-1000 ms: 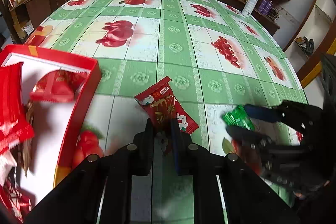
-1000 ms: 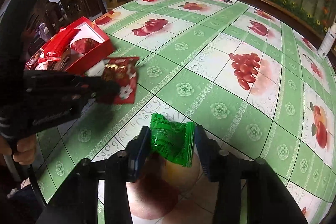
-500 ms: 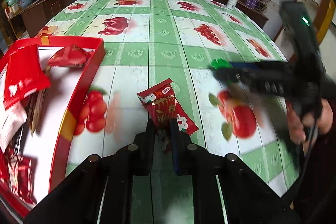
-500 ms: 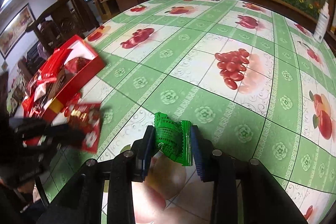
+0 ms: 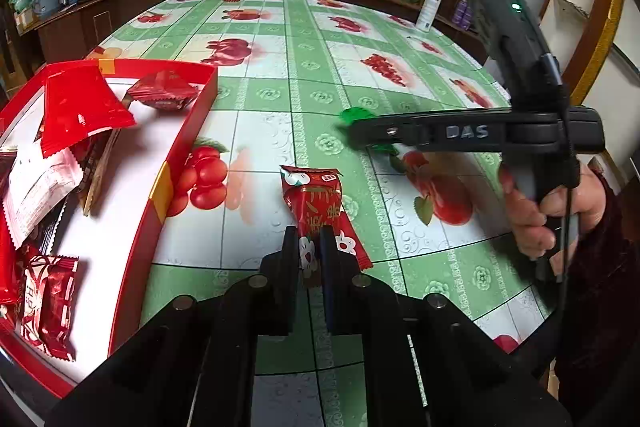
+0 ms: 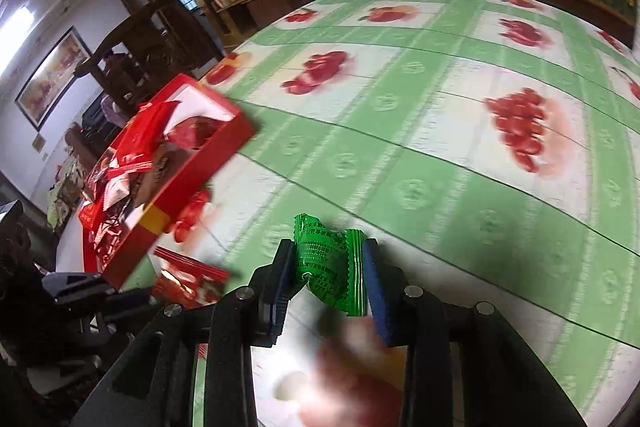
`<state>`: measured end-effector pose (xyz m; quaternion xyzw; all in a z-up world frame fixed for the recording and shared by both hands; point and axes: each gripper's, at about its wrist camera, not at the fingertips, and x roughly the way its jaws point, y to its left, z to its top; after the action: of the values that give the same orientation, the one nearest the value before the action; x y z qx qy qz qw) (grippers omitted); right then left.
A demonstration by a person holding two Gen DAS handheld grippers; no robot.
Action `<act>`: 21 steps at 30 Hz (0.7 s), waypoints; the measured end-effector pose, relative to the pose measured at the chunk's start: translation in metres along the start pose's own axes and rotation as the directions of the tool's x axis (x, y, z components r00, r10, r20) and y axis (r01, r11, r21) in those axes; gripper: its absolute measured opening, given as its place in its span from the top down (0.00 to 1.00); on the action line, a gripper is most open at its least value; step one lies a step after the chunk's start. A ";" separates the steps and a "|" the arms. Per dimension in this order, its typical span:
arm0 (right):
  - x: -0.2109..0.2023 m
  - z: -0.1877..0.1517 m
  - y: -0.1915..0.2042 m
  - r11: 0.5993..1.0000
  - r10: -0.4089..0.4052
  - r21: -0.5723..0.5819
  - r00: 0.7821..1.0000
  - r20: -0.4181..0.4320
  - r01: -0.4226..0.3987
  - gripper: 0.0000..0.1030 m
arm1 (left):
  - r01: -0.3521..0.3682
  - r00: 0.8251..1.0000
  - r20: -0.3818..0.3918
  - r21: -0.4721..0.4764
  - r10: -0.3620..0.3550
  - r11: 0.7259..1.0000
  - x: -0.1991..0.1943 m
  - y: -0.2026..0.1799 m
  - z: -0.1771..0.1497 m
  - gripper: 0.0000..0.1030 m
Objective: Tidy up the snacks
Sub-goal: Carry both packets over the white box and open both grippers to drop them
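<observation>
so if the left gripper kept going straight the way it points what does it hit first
Probably the tablecloth: the left gripper, closing on the red snack packet, points down at bare cloth just right of the red box. Depth is uncertain.

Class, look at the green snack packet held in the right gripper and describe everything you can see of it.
The green snack packet is a small, glossy foil-like wrapper with crimped, zigzag ends and fine printed text. It is crumpled and squeezed between the right gripper pads, held above the fruit-print tablecloth. Nothing else touches it. In the left wrist view only a blurred green tip shows.

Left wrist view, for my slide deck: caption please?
Left gripper pinching red snack packet beside red box.
</observation>
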<state>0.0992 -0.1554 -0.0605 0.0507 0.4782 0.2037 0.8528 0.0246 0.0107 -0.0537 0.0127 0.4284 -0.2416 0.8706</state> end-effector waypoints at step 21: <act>0.006 -0.004 0.020 0.996 0.076 -0.043 0.997 -0.023 -0.077 0.66 | 0.024 0.999 0.046 0.000 -0.024 1.000 -0.004 -0.009 0.013 0.99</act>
<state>0.0926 -0.1350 -0.0617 0.0481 0.4804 0.2469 0.8402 0.0284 0.0014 -0.0409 0.0017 0.4084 -0.2520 0.8773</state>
